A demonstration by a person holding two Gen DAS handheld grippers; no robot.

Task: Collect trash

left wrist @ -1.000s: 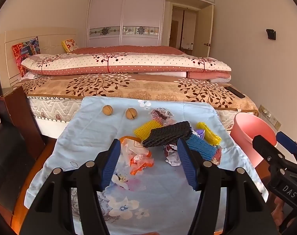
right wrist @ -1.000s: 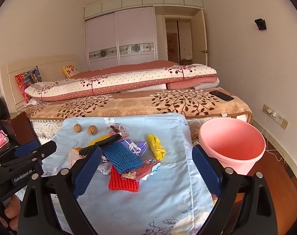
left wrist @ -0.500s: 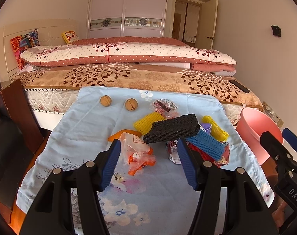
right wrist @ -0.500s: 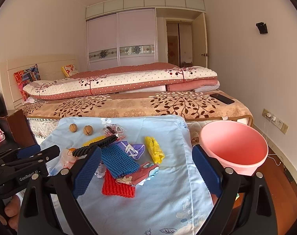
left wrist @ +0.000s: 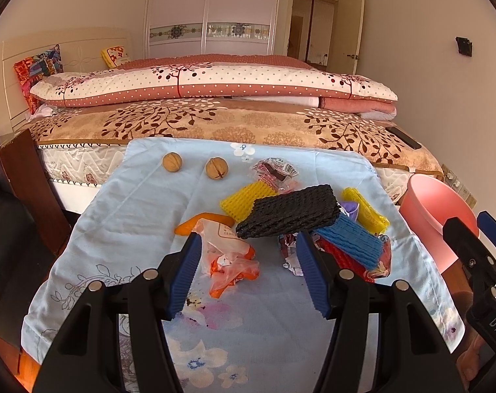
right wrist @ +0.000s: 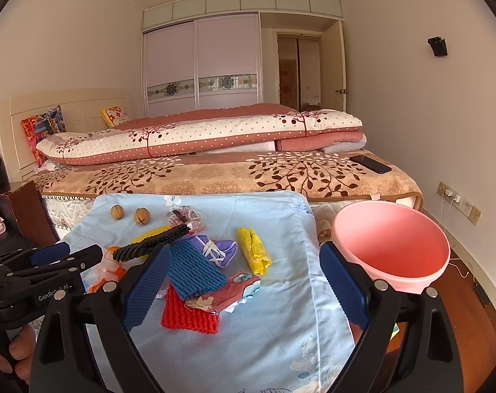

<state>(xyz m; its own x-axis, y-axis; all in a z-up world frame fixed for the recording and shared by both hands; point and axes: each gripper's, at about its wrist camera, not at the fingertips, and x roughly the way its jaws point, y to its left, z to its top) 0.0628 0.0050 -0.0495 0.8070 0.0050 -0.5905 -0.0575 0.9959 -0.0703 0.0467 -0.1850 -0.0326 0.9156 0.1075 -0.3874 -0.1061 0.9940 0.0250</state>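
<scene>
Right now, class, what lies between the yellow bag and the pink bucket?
Only bare blue cloth and its edge separate the yellow bag from the pink bucket, seen clearest in the right wrist view.

"DAS" marks the right gripper (left wrist: 486,245), "GenRobot.AI" (partly hidden) the left gripper (right wrist: 61,257).

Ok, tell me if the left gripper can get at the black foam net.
Probably yes: the left gripper is open and the black foam net lies on top of the pile ahead, with nothing covering it.
</scene>
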